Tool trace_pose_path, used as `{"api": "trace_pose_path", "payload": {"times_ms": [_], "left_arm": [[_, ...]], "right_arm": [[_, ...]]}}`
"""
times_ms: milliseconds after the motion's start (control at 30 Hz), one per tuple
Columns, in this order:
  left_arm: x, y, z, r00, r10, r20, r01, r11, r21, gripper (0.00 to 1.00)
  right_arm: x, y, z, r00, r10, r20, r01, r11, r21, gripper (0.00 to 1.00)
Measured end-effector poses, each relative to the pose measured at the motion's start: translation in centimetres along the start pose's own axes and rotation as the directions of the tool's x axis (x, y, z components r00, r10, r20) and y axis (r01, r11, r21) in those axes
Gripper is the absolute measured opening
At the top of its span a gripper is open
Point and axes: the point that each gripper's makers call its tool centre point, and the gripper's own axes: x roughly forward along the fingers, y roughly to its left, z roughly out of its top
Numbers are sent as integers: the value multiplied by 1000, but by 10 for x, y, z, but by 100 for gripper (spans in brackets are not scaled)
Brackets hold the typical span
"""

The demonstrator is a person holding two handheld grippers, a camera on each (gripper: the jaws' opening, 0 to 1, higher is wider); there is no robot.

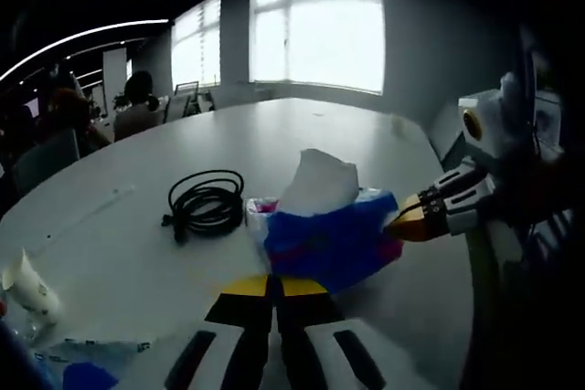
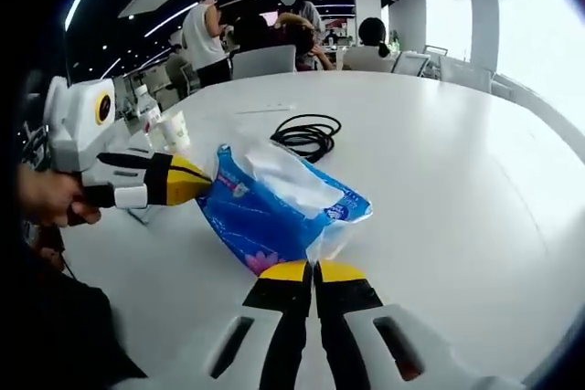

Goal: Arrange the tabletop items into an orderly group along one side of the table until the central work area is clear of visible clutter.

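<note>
Left gripper low in the left gripper view, jaws pressed together at the near edge of the blue tissue pack; nipping the wrapper or merely touching it, cannot tell. Right gripper coming in from the right there, yellow tips closed against the pack's far end. Same pair from the other side in the right gripper view: right gripper with jaws together at the pack's bottom corner, left gripper against its upper left end, held by a hand. Pack lying on the white table between the two claws, white tissue sticking up from its top. Coiled black cable just beyond the pack, apart from it. Paper cups further left, near the table edge.
</note>
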Motion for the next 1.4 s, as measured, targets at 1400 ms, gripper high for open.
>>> {"api": "trace_pose_path", "payload": {"times_ms": [1400], "left_arm": [[-61, 22, -26, 998, -22, -65, 26, 998, 65, 32]], "right_arm": [[-10, 55, 29, 996, 72, 44, -75, 994, 77, 38]]}}
